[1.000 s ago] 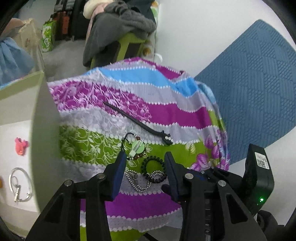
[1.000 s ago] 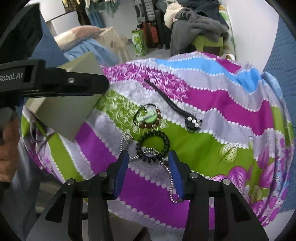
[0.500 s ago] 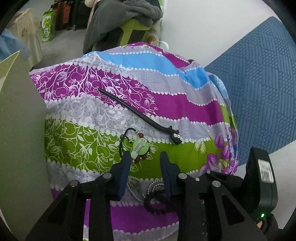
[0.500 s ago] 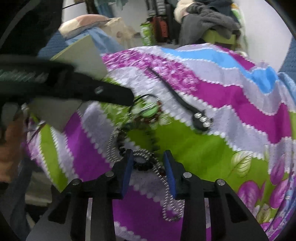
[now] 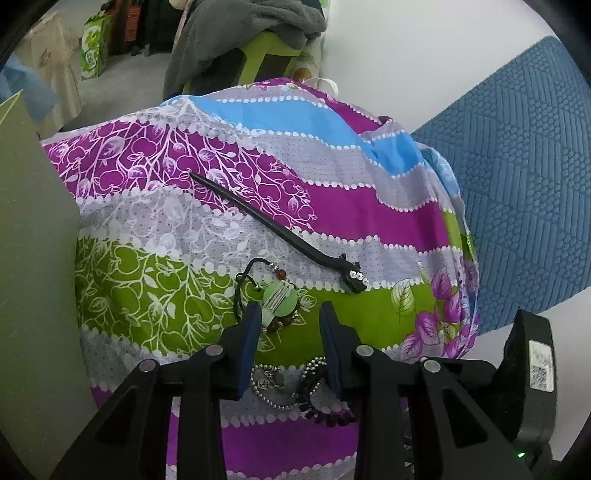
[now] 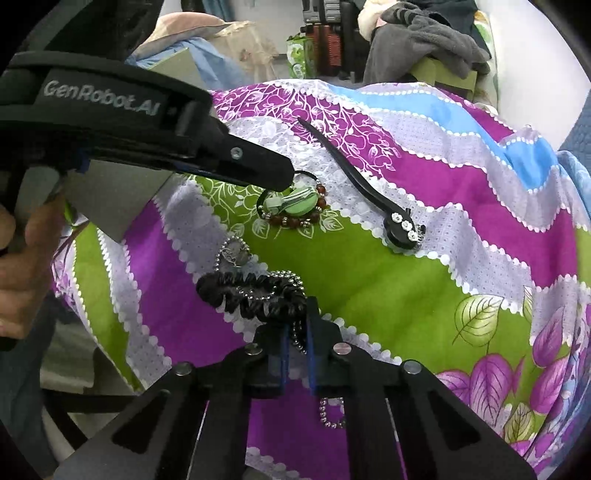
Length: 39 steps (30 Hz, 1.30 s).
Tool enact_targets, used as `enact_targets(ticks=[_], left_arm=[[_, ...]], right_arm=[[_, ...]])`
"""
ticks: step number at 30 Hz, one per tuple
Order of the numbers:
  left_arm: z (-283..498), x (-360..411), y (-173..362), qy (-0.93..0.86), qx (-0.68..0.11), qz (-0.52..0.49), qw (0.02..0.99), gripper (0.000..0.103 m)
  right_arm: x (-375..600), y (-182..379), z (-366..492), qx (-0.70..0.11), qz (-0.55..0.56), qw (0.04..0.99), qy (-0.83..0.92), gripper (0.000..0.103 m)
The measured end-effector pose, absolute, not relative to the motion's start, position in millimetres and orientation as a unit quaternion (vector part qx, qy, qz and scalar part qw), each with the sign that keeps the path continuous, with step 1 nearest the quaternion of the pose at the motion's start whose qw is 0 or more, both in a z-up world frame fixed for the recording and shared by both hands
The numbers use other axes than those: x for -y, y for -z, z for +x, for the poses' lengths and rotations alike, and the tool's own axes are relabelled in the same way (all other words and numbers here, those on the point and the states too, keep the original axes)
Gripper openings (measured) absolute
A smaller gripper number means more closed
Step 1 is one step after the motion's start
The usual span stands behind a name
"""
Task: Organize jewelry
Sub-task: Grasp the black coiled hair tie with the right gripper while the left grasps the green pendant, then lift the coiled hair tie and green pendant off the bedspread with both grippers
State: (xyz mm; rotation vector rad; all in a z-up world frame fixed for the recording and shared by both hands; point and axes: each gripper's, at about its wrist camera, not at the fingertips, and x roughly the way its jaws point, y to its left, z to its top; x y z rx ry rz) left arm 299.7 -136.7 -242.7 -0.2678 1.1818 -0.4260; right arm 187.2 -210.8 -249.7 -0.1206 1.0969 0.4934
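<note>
Jewelry lies on a bright striped cloth (image 5: 332,206). My left gripper (image 5: 290,325) is open; its left finger touches the near edge of a green pendant bracelet (image 5: 280,301) with red-brown beads, and the right finger stands clear. From the right wrist view the left gripper (image 6: 284,181) hovers over that bracelet (image 6: 299,203). My right gripper (image 6: 297,321) is shut on a silver ball chain (image 6: 297,334), close against a black coiled hair tie (image 6: 251,291). A black hair stick (image 6: 354,173) with white stones lies beyond.
A grey-green box panel (image 5: 33,258) stands at the cloth's left edge. A person's hand (image 6: 18,266) holds the left gripper. A blue textured mat (image 5: 517,184) lies to the right, and a chair with grey clothes (image 5: 251,33) is behind.
The right jaws closed onto the ball chain. The left gripper moved forward and down from over the chain and hair tie to the green bracelet, and its jaws narrowed.
</note>
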Motion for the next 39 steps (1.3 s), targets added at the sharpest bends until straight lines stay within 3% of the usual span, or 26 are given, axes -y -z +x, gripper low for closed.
enact_targets(ticks=[13,16,20,39], left_arm=[[307,162,265,0.192,-0.551,-0.041,0.811,0.031],[309,166,268,0.19,-0.545,-0.032,0.816,0.023],[307,169,267,0.191,-0.538,-0.023,0.821,0.022],[266,112,195,0.196,-0.491,-0.098,0.843,0.022]], right_arm=[[237,232,177,-0.505,-0.004,0.844,-0.181,0.005],[242,230,182,-0.503,0.003,0.847,-0.173,0.005],[244,224,182,-0.499,0.02,0.85,-0.168,0.005],[233,236,176,-0.522,0.019,0.831,-0.193,0.009]])
